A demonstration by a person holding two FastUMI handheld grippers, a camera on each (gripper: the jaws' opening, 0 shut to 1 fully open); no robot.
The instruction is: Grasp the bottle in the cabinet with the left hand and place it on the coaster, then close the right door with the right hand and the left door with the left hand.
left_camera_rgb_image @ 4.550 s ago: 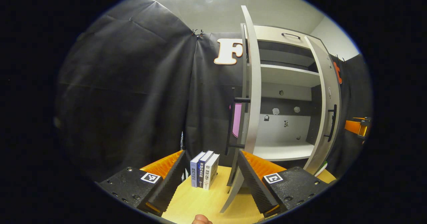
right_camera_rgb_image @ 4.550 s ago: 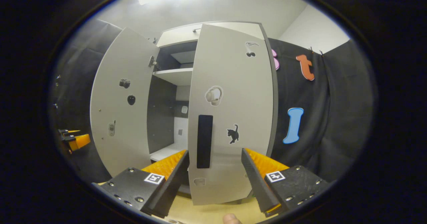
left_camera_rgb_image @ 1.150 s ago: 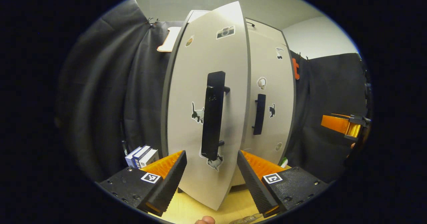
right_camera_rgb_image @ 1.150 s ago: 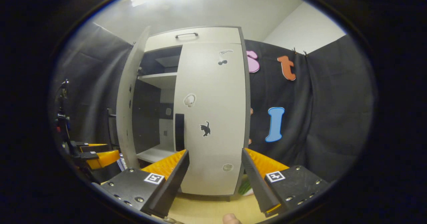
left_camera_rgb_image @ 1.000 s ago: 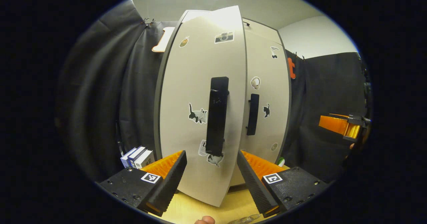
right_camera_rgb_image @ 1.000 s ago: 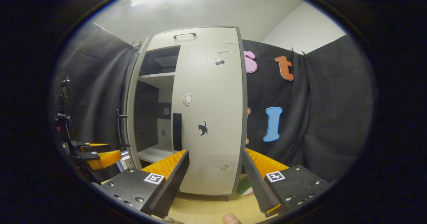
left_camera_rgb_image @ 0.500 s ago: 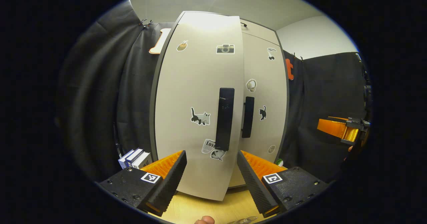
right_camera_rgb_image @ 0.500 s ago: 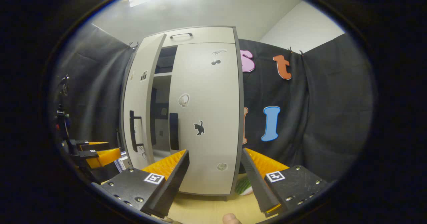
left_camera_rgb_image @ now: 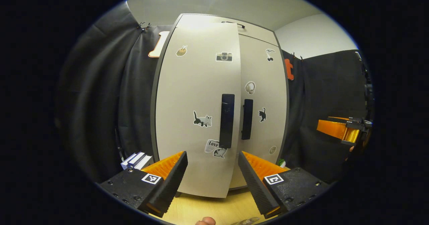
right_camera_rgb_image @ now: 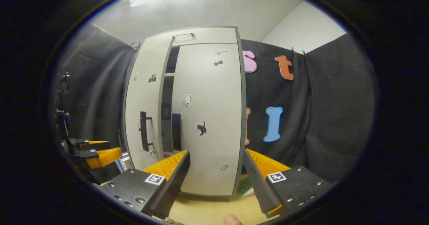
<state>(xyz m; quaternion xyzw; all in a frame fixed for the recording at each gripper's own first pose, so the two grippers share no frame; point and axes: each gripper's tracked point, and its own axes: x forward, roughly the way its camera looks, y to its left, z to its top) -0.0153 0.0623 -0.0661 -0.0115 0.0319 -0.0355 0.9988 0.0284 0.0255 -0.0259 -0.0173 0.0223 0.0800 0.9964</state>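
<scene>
Left door (left_camera_rgb_image: 197, 118) ajar, right door (right_camera_rgb_image: 207, 118) shut; both tongs wide, empty. Risk: weak push leaves gap.

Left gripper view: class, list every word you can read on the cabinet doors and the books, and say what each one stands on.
"Love": on a sticker low on the left door.
Books: spine print too small to read.
</scene>
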